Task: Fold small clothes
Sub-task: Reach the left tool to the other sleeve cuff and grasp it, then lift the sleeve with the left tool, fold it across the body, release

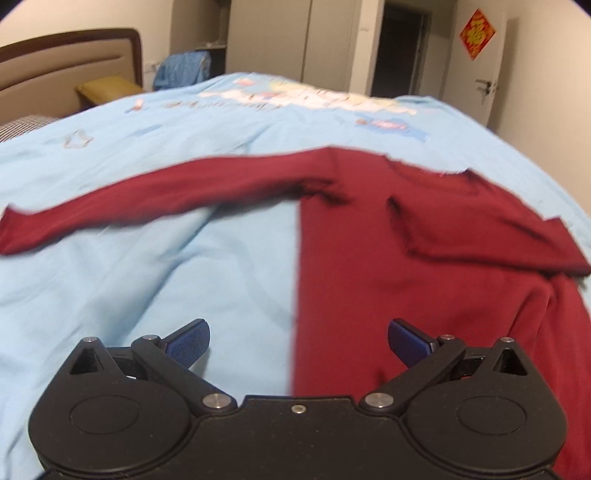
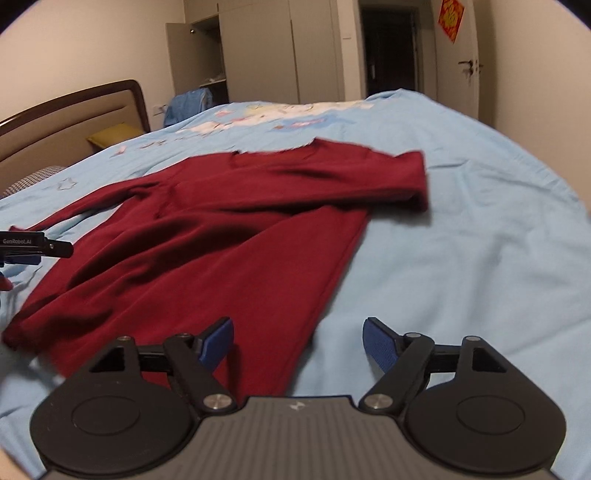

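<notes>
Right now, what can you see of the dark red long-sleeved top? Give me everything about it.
The dark red top is a plain, soft-looking knit garment lying flat on the light blue bedspread. One sleeve stretches straight out to its side; the other sleeve is folded across the chest. The neckline points away from the cameras, the hem toward them. A few soft wrinkles cross the body. Both grippers hover open near the hem, and neither holds the fabric.

"GenRobot.AI" on the left tongs (image 2: 35,245); gold character, unreadable, on red door sign (image 1: 477,34).
</notes>
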